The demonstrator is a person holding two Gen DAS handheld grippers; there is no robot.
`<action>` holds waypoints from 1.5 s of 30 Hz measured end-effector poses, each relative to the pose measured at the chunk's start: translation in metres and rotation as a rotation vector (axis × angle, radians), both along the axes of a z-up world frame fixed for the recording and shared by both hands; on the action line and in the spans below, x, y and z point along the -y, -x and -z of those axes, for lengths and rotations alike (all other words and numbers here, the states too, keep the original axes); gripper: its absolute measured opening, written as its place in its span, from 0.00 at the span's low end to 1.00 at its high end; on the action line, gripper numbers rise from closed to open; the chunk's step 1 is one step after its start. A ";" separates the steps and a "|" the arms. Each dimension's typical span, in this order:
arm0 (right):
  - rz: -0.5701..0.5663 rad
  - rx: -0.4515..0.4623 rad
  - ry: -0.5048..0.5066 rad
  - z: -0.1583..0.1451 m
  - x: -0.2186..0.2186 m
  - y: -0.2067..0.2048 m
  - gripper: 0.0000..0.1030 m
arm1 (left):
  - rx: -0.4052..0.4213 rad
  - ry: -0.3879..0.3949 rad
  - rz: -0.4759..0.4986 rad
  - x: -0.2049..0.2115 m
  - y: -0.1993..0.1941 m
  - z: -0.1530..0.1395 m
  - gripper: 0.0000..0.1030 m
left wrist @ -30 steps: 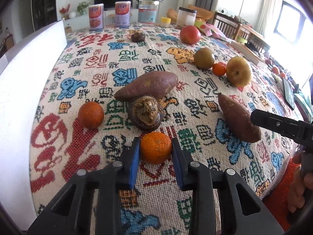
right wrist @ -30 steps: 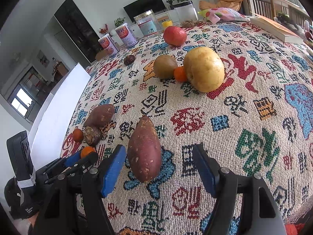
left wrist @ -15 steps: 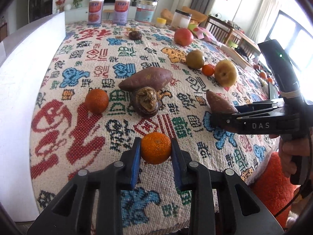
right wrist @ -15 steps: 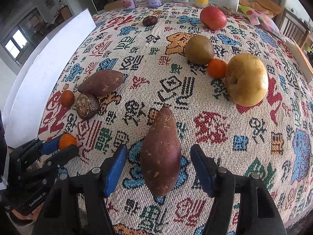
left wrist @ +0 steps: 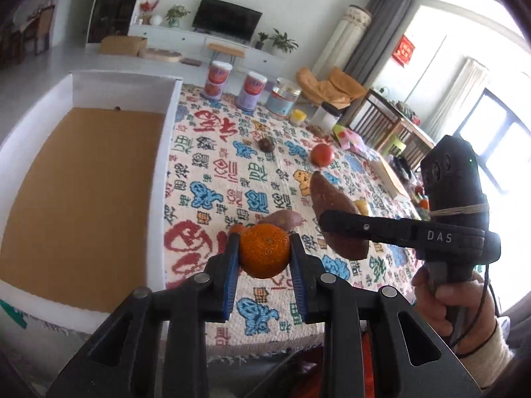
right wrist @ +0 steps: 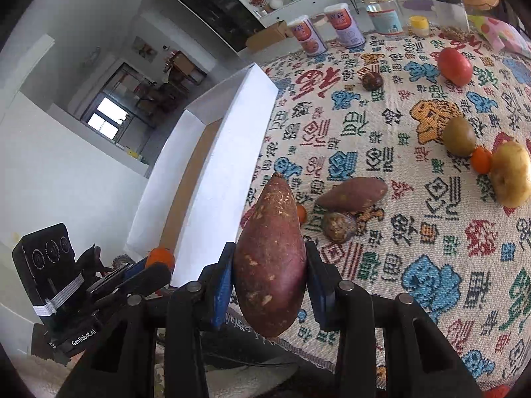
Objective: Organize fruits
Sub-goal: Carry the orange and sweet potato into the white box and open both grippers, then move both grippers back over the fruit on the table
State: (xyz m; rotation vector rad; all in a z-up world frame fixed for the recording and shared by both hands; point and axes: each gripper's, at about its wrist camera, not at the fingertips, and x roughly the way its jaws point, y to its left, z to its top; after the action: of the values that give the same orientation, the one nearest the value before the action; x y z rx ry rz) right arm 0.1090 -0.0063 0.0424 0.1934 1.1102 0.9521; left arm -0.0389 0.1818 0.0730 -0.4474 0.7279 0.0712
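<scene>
Gripping a small orange (left wrist: 264, 251) at its widest girth, the left gripper (left wrist: 264, 255) had both blue pads pressed on the rind and carried the fruit clear of the patterned tablecloth (left wrist: 232, 172), just beside the open white box (left wrist: 159, 172). The right gripper (right wrist: 269, 275) had just been closing its jaws and now clamped a reddish sweet potato (right wrist: 270, 258) across its thick middle, long axis pointing forward, the tapered tip toward the box wall (right wrist: 232, 165). Judged: the orange was light, round and slightly yielding, its skin grippy enough for a girth hold; the sweet potato was heavier, stiff and rough-skinned, and a hold on its middle should keep it from pivoting, whereas one nearer the tip probably would not. The box lay off the left edge of the tablecloth, its brown floor bare apart from one dark speck near the far wall. Near the box remained a second sweet potato (right wrist: 353, 194), a brown wrinkled fruit (right wrist: 338, 227) touching it, and another orange (right wrist: 301, 214) partly hidden. Farther from the box sat a tomato (right wrist: 454, 66), a kiwi (right wrist: 459, 136), a small orange (right wrist: 481, 160) and a yellow pear (right wrist: 511, 174) in a touching row. Obstacle noted: the tall box wall stood between the held items and the floor.
</scene>
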 end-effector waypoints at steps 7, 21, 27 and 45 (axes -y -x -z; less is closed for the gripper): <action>-0.253 0.078 -0.054 -0.019 -0.158 0.042 0.39 | -0.110 -0.108 -0.314 -0.089 0.028 0.029 0.28; -0.252 0.171 0.054 0.017 -0.205 0.051 0.42 | -0.170 -0.177 -0.360 -0.099 0.020 0.062 0.34; -0.121 0.353 0.031 -0.016 -0.127 0.049 0.65 | -0.036 -0.254 -0.335 -0.060 0.006 0.039 0.88; 0.577 0.267 0.222 0.084 0.147 0.012 0.84 | -0.174 -0.698 -0.275 -0.006 -0.058 0.069 0.91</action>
State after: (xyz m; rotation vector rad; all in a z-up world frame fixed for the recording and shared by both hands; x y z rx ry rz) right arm 0.0965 -0.1535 -0.0421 0.1846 0.8344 0.3240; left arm 0.0189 0.1881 0.0042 0.1337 0.7563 0.6095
